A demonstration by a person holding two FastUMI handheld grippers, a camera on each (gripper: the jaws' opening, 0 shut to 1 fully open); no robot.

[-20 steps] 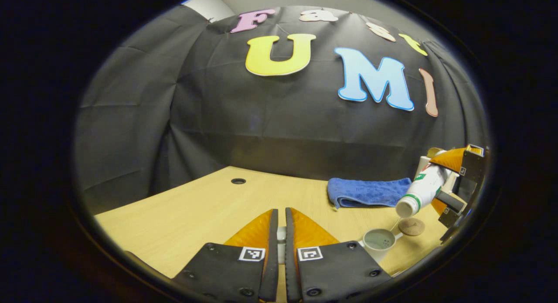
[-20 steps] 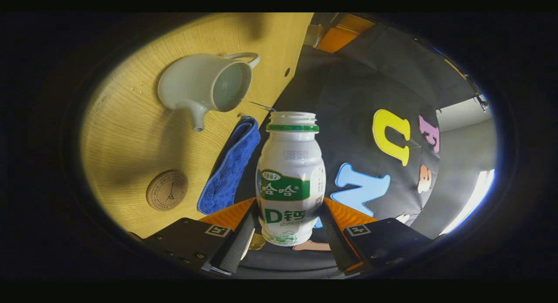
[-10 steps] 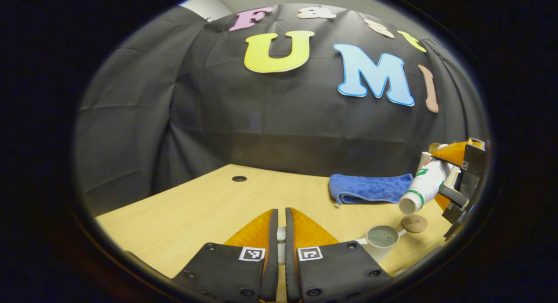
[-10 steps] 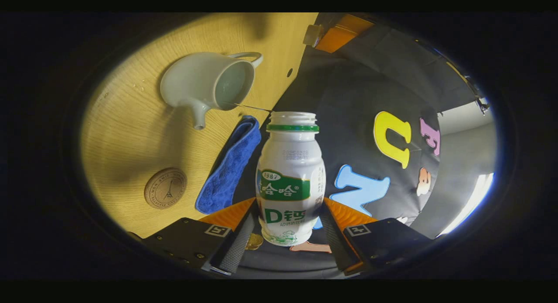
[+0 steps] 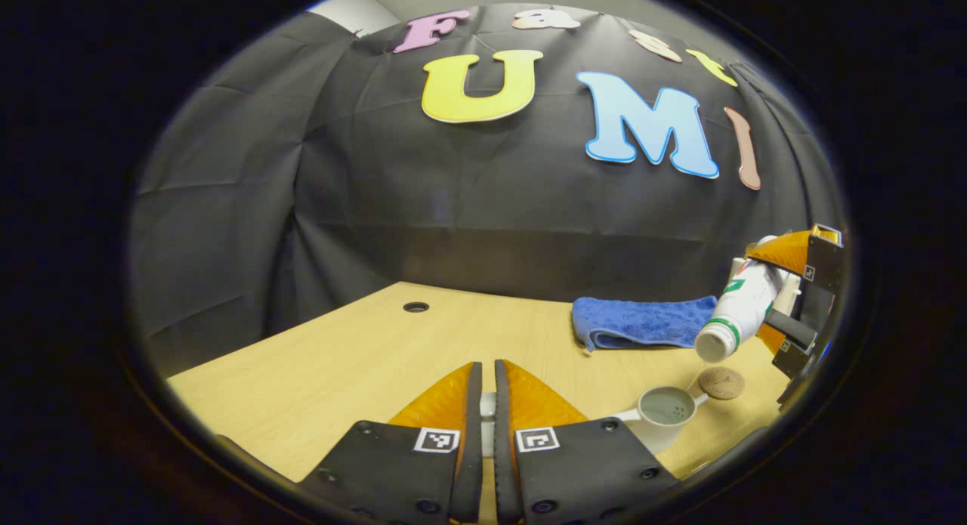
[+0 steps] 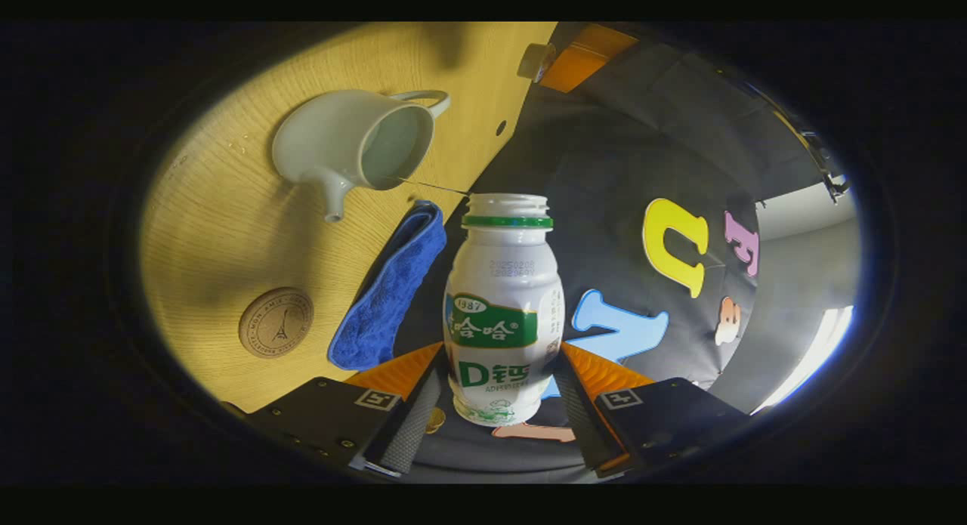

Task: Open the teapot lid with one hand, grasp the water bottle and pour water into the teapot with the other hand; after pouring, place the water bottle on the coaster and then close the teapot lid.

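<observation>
Since a second ago the bottle point(image 6: 504, 310) has lifted a little higher over the open teapot point(image 6: 351, 143), tipped mouth-down, a thin stream running into it. Both fingers of the right gripper point(image 6: 496, 408) clamp the bottle's base. The left gripper point(image 5: 487, 404) pinches the small white lid point(image 5: 488, 406), away from the pot. The coaster point(image 6: 276, 322) lies bare beside a blue cloth point(image 6: 389, 291).

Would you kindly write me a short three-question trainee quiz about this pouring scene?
1. True or false: the teapot has its lid on.
2. What do the right tongs hold: A) the blue cloth, B) the water bottle, C) the coaster?
3. Fill in: the left tongs clamp a small white ___.

Key: 1. false, its mouth is open. 2. B, tilted, trickling into the teapot. 3. lid, judging by the task.
</observation>
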